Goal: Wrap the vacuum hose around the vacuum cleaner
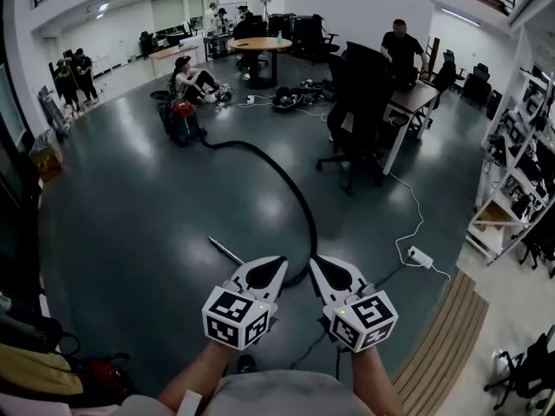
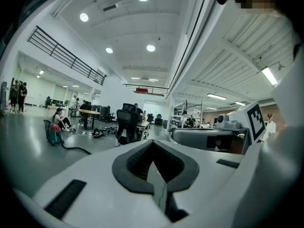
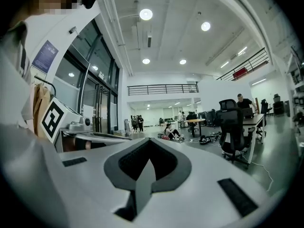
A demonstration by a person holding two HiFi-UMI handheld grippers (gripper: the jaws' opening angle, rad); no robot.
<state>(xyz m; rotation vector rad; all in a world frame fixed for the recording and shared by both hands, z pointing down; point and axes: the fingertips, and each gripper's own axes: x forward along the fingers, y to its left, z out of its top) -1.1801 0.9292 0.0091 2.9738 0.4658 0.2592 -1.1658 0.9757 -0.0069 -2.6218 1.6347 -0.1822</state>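
Observation:
The vacuum cleaner (image 1: pixel 180 120), teal with a red top, stands far off on the dark floor; it also shows small in the left gripper view (image 2: pixel 53 133). Its black hose (image 1: pixel 282 178) curves from it across the floor toward me and ends under my two grippers. A thin metal wand (image 1: pixel 225 250) lies on the floor left of the hose's near end. My left gripper (image 1: pixel 276 263) (image 2: pixel 153 144) and right gripper (image 1: pixel 317 263) (image 3: pixel 149 141) are held side by side above the floor, both shut with nothing between the jaws.
A person (image 1: pixel 195 81) sits on the floor just behind the vacuum. A black office chair (image 1: pixel 357 102) and desk (image 1: pixel 418 98) stand at the right, with a white cable and power strip (image 1: pixel 420 256). Shelves (image 1: pixel 520 163) line the right wall. Other people stand at the back.

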